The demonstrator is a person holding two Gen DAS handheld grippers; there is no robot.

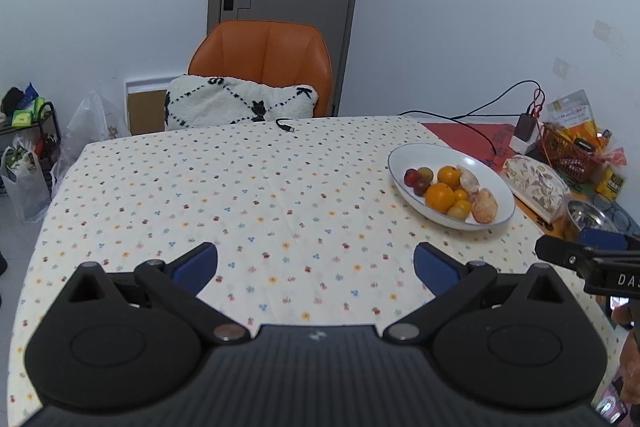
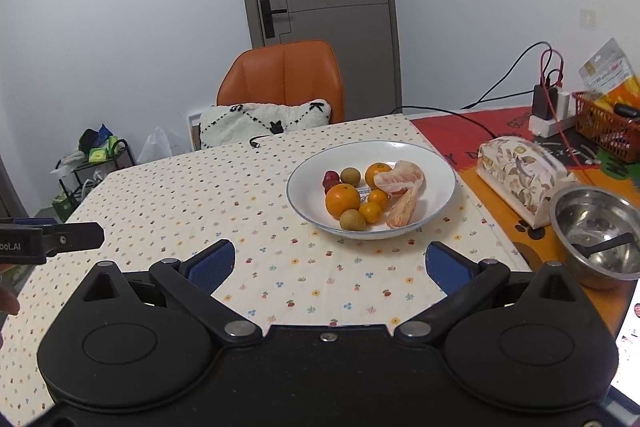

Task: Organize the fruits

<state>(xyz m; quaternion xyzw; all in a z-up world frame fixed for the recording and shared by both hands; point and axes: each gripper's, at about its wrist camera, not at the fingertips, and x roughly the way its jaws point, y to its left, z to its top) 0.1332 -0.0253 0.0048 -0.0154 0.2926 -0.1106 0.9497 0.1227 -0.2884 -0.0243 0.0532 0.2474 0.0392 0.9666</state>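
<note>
All fruit sits piled in the white plate (image 2: 436,163), none loose on the tablecloth (image 2: 200,195): fits either sorted or awaiting sorting. Left gripper (image 1: 316,267) and right gripper (image 2: 330,263) hover short of it, jaws wide apart, holding nothing, likely kept clear.

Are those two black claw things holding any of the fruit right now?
No, nothing is held. The left gripper and the right gripper are both open and empty above the tablecloth; all the fruit lies in the white plate.

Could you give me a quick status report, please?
Left gripper open, empty. Right gripper open, empty, short of the plate. Fruit all on plate. Nothing in the way.
</note>
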